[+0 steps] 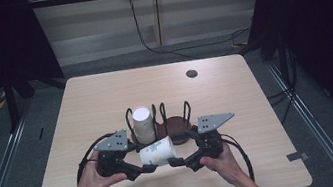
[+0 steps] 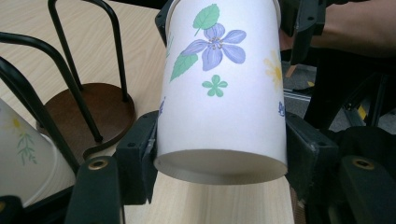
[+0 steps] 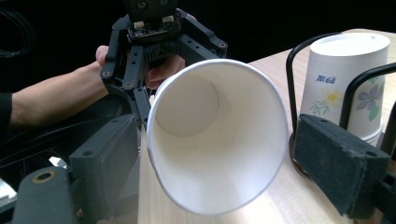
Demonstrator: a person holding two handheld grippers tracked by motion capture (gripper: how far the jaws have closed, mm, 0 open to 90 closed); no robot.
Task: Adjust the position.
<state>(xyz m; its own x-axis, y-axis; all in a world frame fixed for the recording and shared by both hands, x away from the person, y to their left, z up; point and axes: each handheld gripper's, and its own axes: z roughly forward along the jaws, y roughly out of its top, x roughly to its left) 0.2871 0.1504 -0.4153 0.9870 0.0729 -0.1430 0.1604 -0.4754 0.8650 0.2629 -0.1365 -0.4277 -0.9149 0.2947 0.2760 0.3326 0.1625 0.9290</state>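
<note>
My left gripper (image 1: 142, 170) has its fingers (image 2: 137, 154) clenched on the narrow base end of the paper cup (image 1: 158, 153), which lies on its side above the table (image 1: 248, 171), just in front of the cup rack (image 1: 175, 125). The cup's long axis runs from left to right between my hands, its open mouth facing my right gripper (image 1: 179, 162). There my fingers (image 3: 338, 161) flank the rim; the right one stands apart from it, so I judge them released.
</note>
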